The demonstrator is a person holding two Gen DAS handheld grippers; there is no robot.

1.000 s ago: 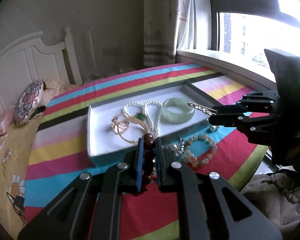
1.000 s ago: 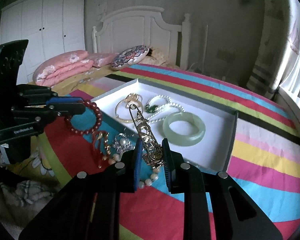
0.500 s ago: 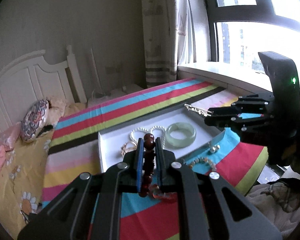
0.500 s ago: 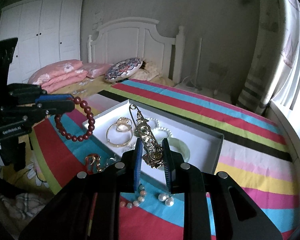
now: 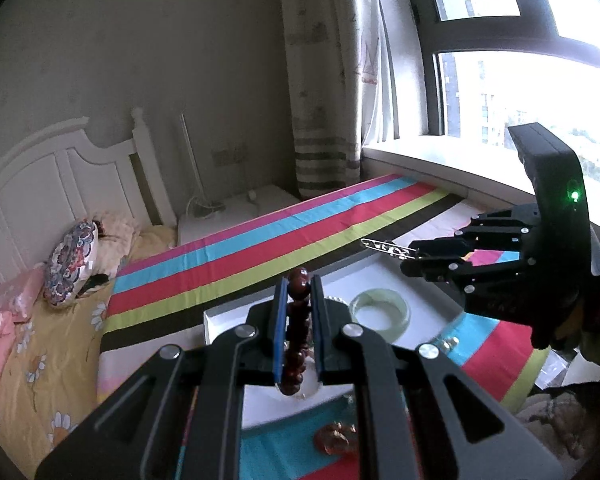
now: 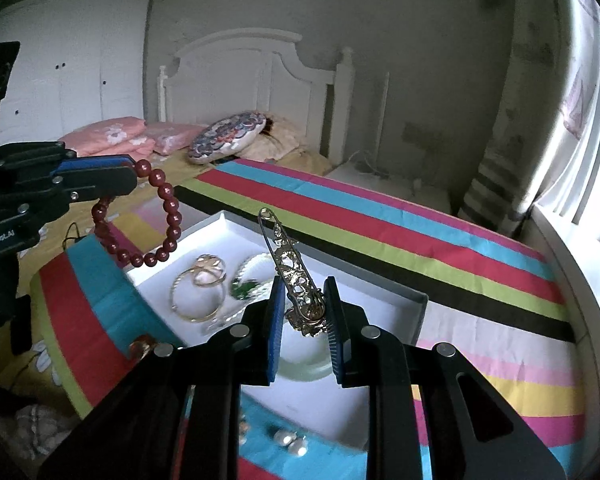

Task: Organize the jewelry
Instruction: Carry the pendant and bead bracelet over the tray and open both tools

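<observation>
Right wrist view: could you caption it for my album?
Right gripper holds a gold filigree pin above the white tray while the left gripper dangles a red bead bracelet.

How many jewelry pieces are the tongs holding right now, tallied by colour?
Red: 1, the bead bracelet in the left tongs
Gold: 1, the pin brooch in the right tongs
Total: 2
</observation>
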